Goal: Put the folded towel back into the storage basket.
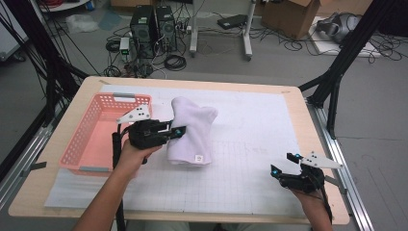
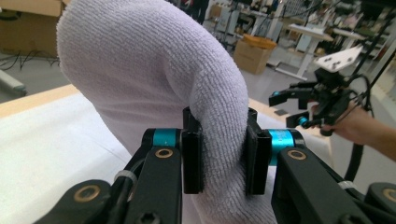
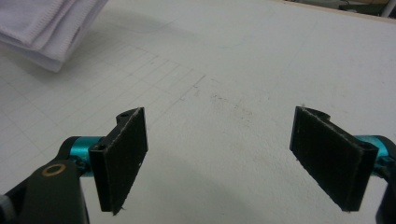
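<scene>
A folded white towel (image 1: 191, 131) hangs lifted over the white mat, its lower end near the mat and its upper end draped. My left gripper (image 1: 176, 132) is shut on the towel's left edge; in the left gripper view both pads squeeze a thick fold of the towel (image 2: 154, 79). My right gripper (image 1: 285, 163) rests near the table's front right, open, with nothing between its pads (image 3: 122, 156). The towel's folded corner (image 3: 46, 28) shows at the top left of the right gripper view, and the right gripper (image 2: 292, 107) appears far off in the left gripper view.
A pink plastic basket (image 1: 84, 139) sits on the left part of the table, just left of my left hand. A white gridded mat (image 1: 255, 144) covers most of the wooden table (image 1: 317, 144). Beyond the far edge are computer towers, cables and boxes on the floor.
</scene>
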A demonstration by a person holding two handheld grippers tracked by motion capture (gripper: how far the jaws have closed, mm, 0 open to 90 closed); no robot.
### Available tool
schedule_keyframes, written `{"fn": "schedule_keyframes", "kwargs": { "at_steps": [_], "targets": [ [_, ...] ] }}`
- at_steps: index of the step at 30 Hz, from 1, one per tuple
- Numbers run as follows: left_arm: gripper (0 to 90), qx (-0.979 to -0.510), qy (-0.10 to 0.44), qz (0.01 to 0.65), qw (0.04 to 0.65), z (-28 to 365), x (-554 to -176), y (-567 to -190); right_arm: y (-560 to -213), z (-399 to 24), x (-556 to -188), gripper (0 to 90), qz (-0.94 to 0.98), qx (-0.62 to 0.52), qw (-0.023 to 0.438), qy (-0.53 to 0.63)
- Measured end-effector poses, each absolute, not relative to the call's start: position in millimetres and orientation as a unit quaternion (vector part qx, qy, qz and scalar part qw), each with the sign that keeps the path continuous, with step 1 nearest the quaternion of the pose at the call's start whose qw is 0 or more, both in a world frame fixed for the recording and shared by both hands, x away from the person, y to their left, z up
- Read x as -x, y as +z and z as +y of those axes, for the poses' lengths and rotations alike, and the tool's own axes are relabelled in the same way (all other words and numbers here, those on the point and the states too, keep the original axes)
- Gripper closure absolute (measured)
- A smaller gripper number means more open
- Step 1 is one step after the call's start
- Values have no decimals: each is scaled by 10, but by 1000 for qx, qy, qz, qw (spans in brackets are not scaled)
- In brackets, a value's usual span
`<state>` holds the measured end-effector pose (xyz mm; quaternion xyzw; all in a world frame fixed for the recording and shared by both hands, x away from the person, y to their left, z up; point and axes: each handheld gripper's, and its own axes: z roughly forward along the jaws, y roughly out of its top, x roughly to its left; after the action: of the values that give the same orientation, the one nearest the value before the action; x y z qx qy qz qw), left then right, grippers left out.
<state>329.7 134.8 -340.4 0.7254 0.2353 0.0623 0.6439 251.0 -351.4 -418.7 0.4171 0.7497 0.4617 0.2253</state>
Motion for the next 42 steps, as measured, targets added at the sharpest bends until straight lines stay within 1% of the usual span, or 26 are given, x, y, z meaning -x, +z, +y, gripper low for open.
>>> {"fn": "schedule_keyframes", "kwargs": {
  "at_steps": [5, 18, 24, 37, 42],
  "targets": [
    [735, -731, 75, 231, 637, 1498, -3285, -3312, -4183, -3502, -2509, 177, 750, -418, 223, 462],
    [734, -716, 107, 238, 647, 1924, -3228, -3119, -4189, -3494, -2525, 177, 751, -416, 224, 461],
    [735, -717, 118, 240, 644, 2142, -3223, -3011, -4192, -3492, -2525, 176, 751, -417, 222, 462],
    [735, -688, 141, 262, 661, 2651, -3126, -2910, -4192, -3468, -2541, 176, 754, -414, 224, 459],
    [734, -686, 148, 267, 660, 2808, -3079, -2881, -4213, -3462, -2556, 176, 756, -416, 222, 455]
  ]
}}
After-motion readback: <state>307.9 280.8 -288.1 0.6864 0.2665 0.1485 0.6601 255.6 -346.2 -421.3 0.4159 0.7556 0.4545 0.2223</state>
